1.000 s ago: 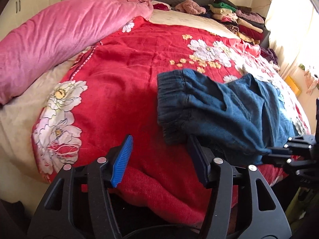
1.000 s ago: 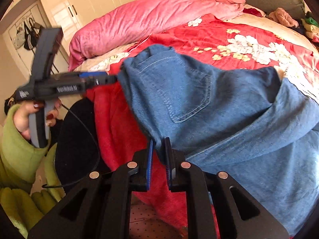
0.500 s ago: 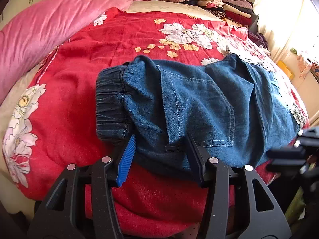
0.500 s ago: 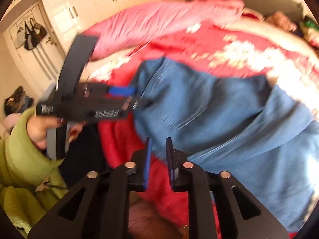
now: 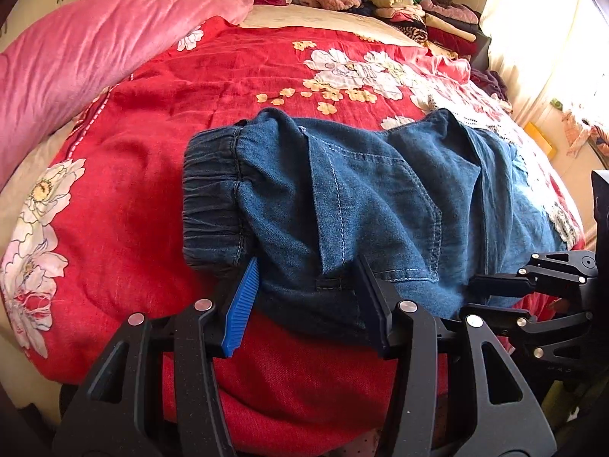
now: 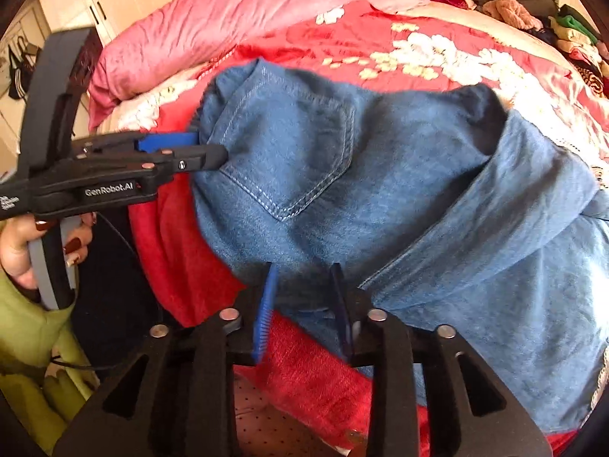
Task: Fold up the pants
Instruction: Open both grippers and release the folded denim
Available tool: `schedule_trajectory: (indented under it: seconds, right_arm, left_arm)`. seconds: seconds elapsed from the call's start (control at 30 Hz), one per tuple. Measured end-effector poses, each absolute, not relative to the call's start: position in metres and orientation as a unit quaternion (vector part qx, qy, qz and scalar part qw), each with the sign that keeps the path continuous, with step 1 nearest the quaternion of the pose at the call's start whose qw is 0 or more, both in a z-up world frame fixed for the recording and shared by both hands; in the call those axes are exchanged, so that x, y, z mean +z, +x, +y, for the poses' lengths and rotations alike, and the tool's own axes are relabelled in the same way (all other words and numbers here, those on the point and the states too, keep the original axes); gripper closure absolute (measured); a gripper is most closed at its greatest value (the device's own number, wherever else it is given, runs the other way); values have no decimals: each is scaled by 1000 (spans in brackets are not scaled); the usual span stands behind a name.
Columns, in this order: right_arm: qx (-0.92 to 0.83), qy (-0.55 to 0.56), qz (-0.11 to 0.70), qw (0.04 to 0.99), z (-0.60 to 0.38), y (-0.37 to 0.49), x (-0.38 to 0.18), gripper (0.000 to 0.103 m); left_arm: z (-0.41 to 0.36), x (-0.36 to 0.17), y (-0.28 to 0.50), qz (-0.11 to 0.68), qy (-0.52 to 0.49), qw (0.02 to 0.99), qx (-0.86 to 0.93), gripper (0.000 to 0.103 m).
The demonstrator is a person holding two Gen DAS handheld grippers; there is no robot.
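Left wrist view, blue denim pants (image 5: 365,205) folded on the red floral bedspread (image 5: 213,87), left gripper (image 5: 308,301) fingers spread wide at 6 o'clock, right wrist view, right gripper (image 6: 304,304) fingers parted, released, at the pants' near edge

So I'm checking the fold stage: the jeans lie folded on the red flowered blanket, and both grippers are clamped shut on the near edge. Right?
Not quite. The jeans do lie on the red flowered blanket, but both grippers are open. The left wrist view shows the left gripper spread wide around the near edge, and the right wrist view shows the right gripper open too.
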State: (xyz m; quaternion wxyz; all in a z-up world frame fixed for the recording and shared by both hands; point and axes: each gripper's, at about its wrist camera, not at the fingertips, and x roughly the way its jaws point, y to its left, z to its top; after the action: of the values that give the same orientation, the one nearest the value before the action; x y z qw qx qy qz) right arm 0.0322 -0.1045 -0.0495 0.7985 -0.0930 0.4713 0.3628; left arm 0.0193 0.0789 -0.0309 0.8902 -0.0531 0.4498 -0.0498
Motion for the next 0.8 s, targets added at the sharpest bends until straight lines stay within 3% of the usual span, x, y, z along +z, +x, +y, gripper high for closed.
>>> schedule_trajectory:
  seconds: [0.23,0.33,0.4,0.8]
  right_arm:
    - [345,-58,432,831,-129,38,-13,46]
    - [327,-45,421,845,-143,43,-3,42]
    - [312,-36,415,854,-155,48,3,34]
    - [196,-1,390,900,-227,118,30,32]
  left_arm:
    - [78,-8,12,428,-58,901,-45,61]
    - [75,4,8,415,-61,907,-45,52]
    - [70,12,8,406,-58,911,-49,49]
    - [-8,6,39,427,-78,886,-166,44]
